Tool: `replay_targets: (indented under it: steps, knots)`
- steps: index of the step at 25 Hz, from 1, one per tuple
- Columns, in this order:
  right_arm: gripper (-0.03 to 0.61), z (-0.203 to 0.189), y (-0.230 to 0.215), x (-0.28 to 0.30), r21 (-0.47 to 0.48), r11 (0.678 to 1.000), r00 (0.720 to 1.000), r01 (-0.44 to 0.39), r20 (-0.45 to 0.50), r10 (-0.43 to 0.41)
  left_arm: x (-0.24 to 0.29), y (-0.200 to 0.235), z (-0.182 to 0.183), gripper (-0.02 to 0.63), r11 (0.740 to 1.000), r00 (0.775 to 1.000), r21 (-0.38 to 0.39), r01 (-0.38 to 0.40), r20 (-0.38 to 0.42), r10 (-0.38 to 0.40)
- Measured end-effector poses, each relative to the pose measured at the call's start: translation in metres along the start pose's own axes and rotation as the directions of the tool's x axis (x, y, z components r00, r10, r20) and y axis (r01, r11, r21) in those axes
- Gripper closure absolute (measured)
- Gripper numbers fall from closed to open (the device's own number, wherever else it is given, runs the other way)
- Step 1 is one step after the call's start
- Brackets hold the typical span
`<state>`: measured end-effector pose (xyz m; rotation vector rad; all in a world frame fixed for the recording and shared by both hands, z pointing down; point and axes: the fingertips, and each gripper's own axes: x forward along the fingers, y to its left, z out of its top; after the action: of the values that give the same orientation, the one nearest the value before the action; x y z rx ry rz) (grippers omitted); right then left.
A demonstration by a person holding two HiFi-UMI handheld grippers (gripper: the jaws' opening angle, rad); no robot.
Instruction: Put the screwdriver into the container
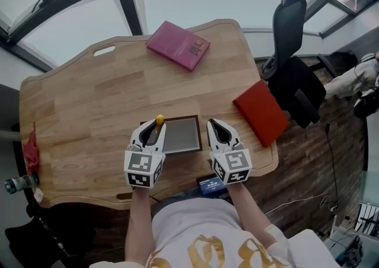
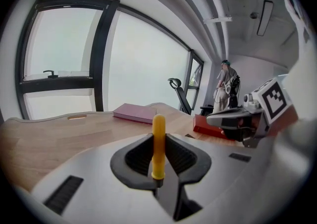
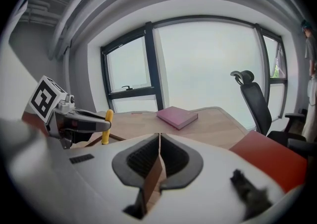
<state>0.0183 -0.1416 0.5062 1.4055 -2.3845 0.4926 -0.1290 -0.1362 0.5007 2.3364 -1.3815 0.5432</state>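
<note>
Screwdriver (image 2: 158, 143) with a yellow handle sits clamped between the ribbed dark pads of the left gripper (image 1: 151, 130). The handle stands up and forward out of the narrow gap, and only a short dark stub shows below it, running down between the jaws. In the head view the yellow tip (image 1: 159, 120) shows just past that gripper's fingertips, right at the near-left corner of the container (image 1: 180, 134), a shallow dark-rimmed tray with a grey floor lying flat on the wooden table (image 1: 89, 112). Whether the tool touches the tray cannot be told. The right gripper (image 1: 219, 130) is held just beside the tray's right edge, level with the left one, so the tray lies between the two. Its own view shows its jaws (image 3: 159, 141) pressed together along a thin line with nothing between them. Farther back on the table lies a pink book (image 1: 178, 45), and a red book (image 1: 260, 111) rests near the right edge. A black office chair (image 1: 289, 18) stands beyond that edge. In the left gripper view, a person (image 2: 225, 86) stands far off at the back of the room, beside the large windows.
</note>
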Motion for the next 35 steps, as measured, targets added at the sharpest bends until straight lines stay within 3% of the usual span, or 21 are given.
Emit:
replay_targets:
  steps: [18, 26, 35]
  knots:
    - [0.546, -0.012, -0.008, 0.014, 0.03, 1.0, 0.999, -0.003, -0.032, 0.004, 0.022, -0.024, -0.027, 0.534, 0.984, 0.98, 0.115, 0.135, -0.163, -0.115]
    - [0.545, -0.013, -0.012, 0.022, 0.044, 0.999, 0.999, -0.004, -0.036, 0.005, 0.03, -0.044, -0.042, 0.534, 0.943, 0.941, 0.233, 0.236, -0.297, -0.162]
    - [0.546, -0.014, -0.019, 0.02, 0.06, 0.998, 0.999, 0.01, -0.04, -0.008, 0.039, -0.059, -0.052, 0.534, 0.92, 0.902, 0.248, 0.304, -0.385, -0.194]
